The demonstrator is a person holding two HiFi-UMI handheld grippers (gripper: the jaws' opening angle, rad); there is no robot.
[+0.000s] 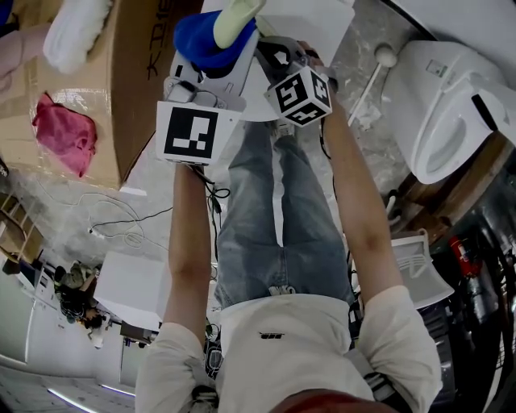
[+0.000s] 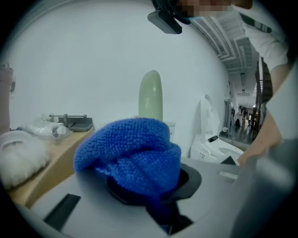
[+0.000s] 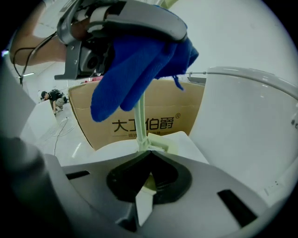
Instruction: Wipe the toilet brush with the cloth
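The blue cloth [image 1: 196, 36] is bunched in my left gripper [image 1: 214, 56], which is shut on it; in the left gripper view the cloth [image 2: 132, 155] fills the jaws. My right gripper [image 1: 270, 48] is shut on the lower part of the pale green toilet brush [image 3: 140, 123], whose thin shaft stands up out of the jaws. The cloth [image 3: 135, 65] wraps the upper shaft, and the rounded handle end [image 1: 235, 18] sticks out past it. The same tip [image 2: 151, 95] shows just behind the cloth.
A white toilet [image 1: 451, 105] stands at the right, with a white long-handled brush [image 1: 372, 81] on the floor beside it. At the left, a cardboard box [image 1: 89, 97] holds a pink cloth [image 1: 63, 133] and a white fluffy duster [image 1: 76, 32]. A white basket [image 1: 415, 262] sits lower right.
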